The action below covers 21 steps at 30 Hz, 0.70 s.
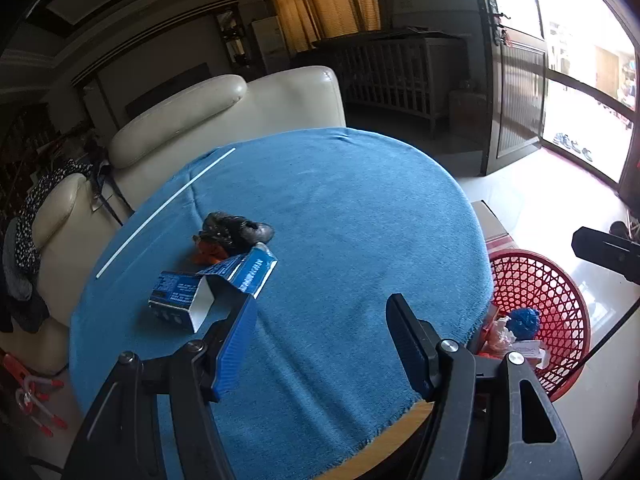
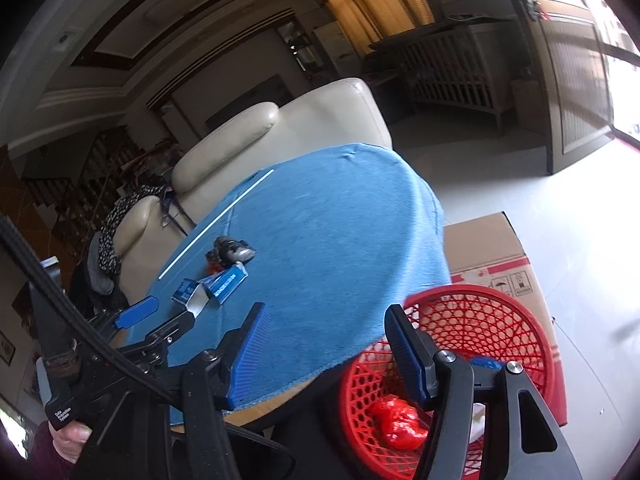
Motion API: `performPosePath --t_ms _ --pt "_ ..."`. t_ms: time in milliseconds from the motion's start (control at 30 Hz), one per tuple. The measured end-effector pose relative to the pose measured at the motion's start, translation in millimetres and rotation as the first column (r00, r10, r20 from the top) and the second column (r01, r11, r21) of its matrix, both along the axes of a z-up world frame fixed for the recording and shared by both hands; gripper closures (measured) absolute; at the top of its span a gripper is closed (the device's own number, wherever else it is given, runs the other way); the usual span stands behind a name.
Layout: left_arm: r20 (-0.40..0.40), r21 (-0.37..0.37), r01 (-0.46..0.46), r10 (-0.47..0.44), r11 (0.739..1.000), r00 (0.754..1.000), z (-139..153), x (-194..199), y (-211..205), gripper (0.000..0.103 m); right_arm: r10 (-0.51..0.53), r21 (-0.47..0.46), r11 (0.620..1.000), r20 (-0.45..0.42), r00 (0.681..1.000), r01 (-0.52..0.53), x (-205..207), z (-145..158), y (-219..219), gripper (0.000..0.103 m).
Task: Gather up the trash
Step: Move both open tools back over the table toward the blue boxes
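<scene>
The tabletop (image 1: 340,208) is round, draped in a blue cloth whose frayed hem leaves a strip of wood bare at the near edge. A cream sofa (image 1: 208,120) stands against its far edge, with a spotted garment (image 1: 36,208) thrown over one arm. Off the right edge, on the floor, sits a cardboard box (image 2: 496,248), and in front of it a red basket (image 2: 480,344) of open mesh, tucked just under the overhang of the cloth. The basket holds a red bag (image 2: 400,420) and a blue wad (image 1: 524,320).

On the tabletop, toward the left edge, lies an opened blue carton (image 1: 192,296), flaps up, and just behind it a dark crumpled wrapper (image 1: 236,230) with an orange scrap (image 1: 208,252) beside it. A white strip (image 1: 164,212) runs along the cloth near the far left edge.

The left claw (image 1: 320,316) hangs above the near edge, jaws apart with nothing between them; its left finger overlaps the carton in view, but whether they touch I cannot tell. The right claw (image 2: 324,320) stands open and empty too, over the gap between the right edge and the basket. A hand (image 2: 72,440) grips the left claw's handle.
</scene>
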<state>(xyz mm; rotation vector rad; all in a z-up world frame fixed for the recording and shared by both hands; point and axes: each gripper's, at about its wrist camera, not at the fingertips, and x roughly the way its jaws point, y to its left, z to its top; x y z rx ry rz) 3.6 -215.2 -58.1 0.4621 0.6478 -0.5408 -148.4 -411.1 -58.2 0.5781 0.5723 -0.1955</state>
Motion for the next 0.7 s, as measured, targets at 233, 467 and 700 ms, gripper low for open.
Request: performPosePath --t_ms 233,467,700 --pt "0.012 -0.024 -0.058 0.058 0.998 0.998 4.4 9.6 24.1 0.035 0.038 -0.032 0.999 -0.004 0.999 -0.038 11.9 7.9 19.3 0.039" --pt "0.012 -0.045 -0.113 0.113 0.993 0.993 6.2 20.3 46.3 0.035 0.086 -0.061 0.994 -0.007 0.996 -0.087 29.6 16.2 39.5 0.039" --pt "0.007 -0.056 -0.164 0.164 0.985 0.986 4.4 32.0 65.9 0.035 0.134 -0.092 0.987 -0.004 0.991 -0.134 49.3 26.2 57.6 0.039"
